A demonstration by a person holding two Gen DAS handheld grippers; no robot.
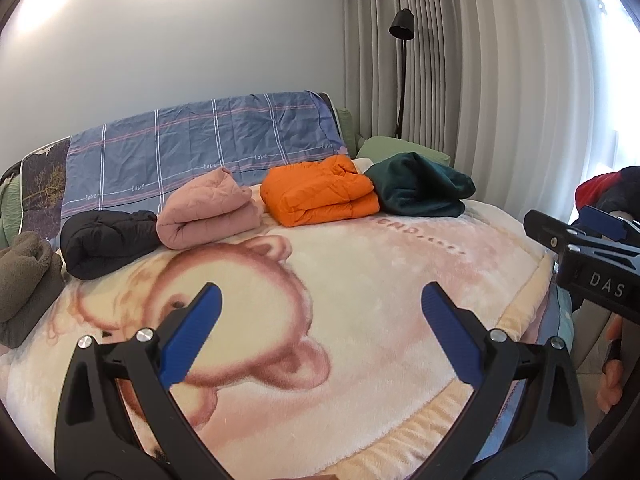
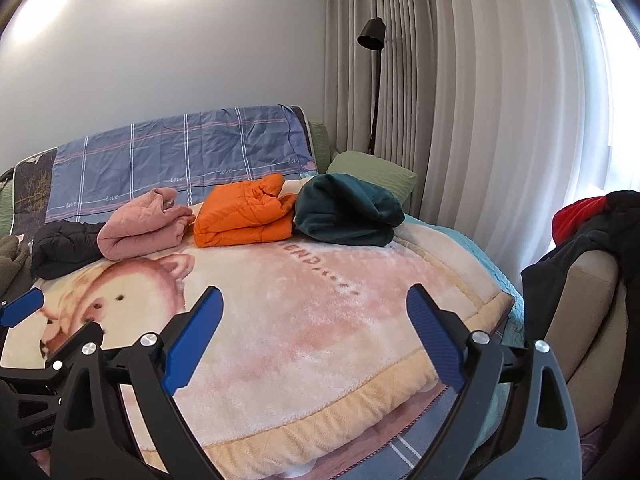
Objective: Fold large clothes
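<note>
Blanket below; both claws agape, tilted down.

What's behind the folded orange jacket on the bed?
Behind the orange jacket a blue checked sheet hangs over the headboard, with a green pillow to its right. Whatever the jacket covers at the sheet's foot stays hidden.

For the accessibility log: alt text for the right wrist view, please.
Open right gripper, holding nothing, above a plush pink bear-print blanket on a bed; behind lie folded garments in a row: black, pink quilted, orange puffer, dark teal fleece.
</note>
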